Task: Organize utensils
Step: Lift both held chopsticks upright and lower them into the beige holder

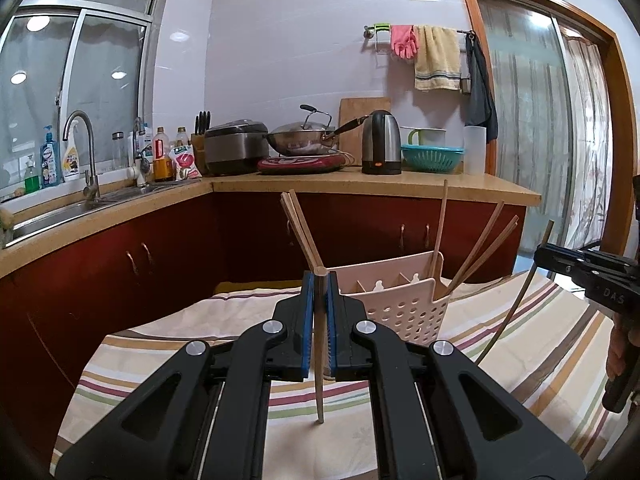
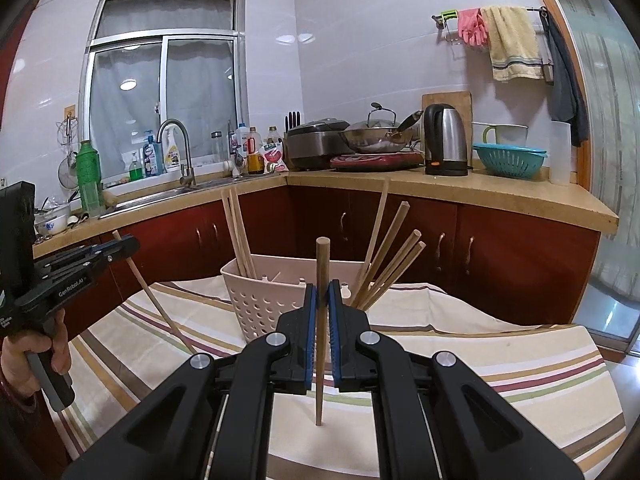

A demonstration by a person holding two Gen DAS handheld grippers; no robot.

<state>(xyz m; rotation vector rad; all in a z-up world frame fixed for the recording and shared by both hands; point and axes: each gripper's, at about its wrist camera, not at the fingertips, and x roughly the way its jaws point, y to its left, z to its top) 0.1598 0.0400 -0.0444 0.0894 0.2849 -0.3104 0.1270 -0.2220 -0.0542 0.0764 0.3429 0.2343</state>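
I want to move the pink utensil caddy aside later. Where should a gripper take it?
Grip the pink utensil caddy by its bare near rim, coming from above. The rim is thin and open there, while chopsticks lean out at both ends.

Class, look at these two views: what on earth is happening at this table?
A person holds a gripper in each hand. The left gripper and the right gripper each clamp one wooden chopstick upright above the striped cloth. Ahead stands a pink perforated holder with several chopsticks already leaning inside.
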